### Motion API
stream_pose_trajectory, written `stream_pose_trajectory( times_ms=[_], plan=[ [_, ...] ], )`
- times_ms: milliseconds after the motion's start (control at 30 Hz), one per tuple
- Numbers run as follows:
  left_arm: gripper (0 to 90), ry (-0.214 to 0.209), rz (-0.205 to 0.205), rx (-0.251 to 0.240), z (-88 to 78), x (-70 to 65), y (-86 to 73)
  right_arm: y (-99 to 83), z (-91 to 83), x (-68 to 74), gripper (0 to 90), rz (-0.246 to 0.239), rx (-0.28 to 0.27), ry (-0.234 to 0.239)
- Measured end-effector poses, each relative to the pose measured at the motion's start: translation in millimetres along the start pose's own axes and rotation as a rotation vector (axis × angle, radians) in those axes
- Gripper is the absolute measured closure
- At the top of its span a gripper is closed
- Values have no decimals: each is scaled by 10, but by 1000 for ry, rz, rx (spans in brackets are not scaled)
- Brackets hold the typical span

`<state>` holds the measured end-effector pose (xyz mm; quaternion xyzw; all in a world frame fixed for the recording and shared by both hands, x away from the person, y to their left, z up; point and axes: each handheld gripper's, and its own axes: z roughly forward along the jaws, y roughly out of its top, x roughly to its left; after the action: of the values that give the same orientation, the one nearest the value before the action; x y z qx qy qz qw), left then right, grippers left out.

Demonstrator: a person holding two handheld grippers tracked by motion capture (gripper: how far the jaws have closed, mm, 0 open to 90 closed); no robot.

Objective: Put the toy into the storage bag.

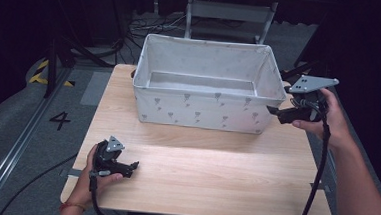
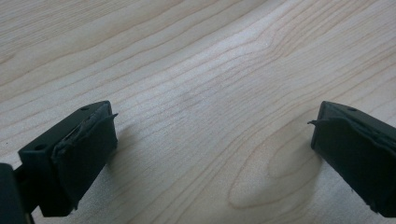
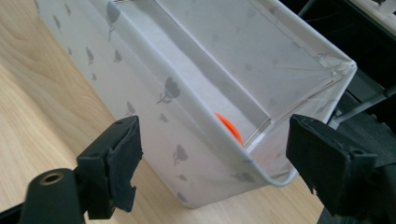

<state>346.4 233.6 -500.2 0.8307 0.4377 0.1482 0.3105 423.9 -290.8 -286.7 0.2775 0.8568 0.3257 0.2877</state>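
A white fabric box [image 1: 198,110] with small grey prints stands at the back of the wooden table [image 1: 199,173]. In the right gripper view an orange thing [image 3: 229,127] shows inside the box [image 3: 154,93], low against its near wall and mostly hidden. My right gripper [image 1: 273,112] hovers just off the box's right front corner, pointing left at it. Its jaws are open [image 3: 212,149], with that corner in front of the gap and nothing pressed between them. My left gripper [image 1: 136,165] rests at the table's front left, open [image 2: 212,135] over bare wood.
A white frame [image 1: 229,12] stands behind the table, with cables on the floor near it. To the left lie a floor rail, yellow-black tape [image 1: 43,73] and a painted number 4 [image 1: 60,120]. Bare tabletop stretches between the box and the front edge.
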Motion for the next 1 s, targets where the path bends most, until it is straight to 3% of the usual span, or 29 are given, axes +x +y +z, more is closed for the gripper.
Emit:
stream_pose_trajectory(
  times_ms=[67, 133, 300, 400, 567, 1000],
  plan=[
    [6, 0, -1, -1, 1, -1, 0, -59, -14, 52, 174, -11, 5, -20],
    [6, 0, -1, -1, 1, 0, 0, -119, -36, 88, 195, 13, -8, -39],
    [6, 0, -1, -1, 1, -1, 0, -260, -67, 169, 191, 12, -14, -52],
    [6, 0, -1, -1, 1, -1, 0, -380, -81, 227, 200, 38, -34, -52],
    [6, 1, -3, -1, 1, -2, 0, -542, -65, 299, 200, 26, -23, -75],
    [5, 2, -4, -2, 2, -2, 0, -1124, 110, 426, 199, 56, 46, -36]
  ],
)
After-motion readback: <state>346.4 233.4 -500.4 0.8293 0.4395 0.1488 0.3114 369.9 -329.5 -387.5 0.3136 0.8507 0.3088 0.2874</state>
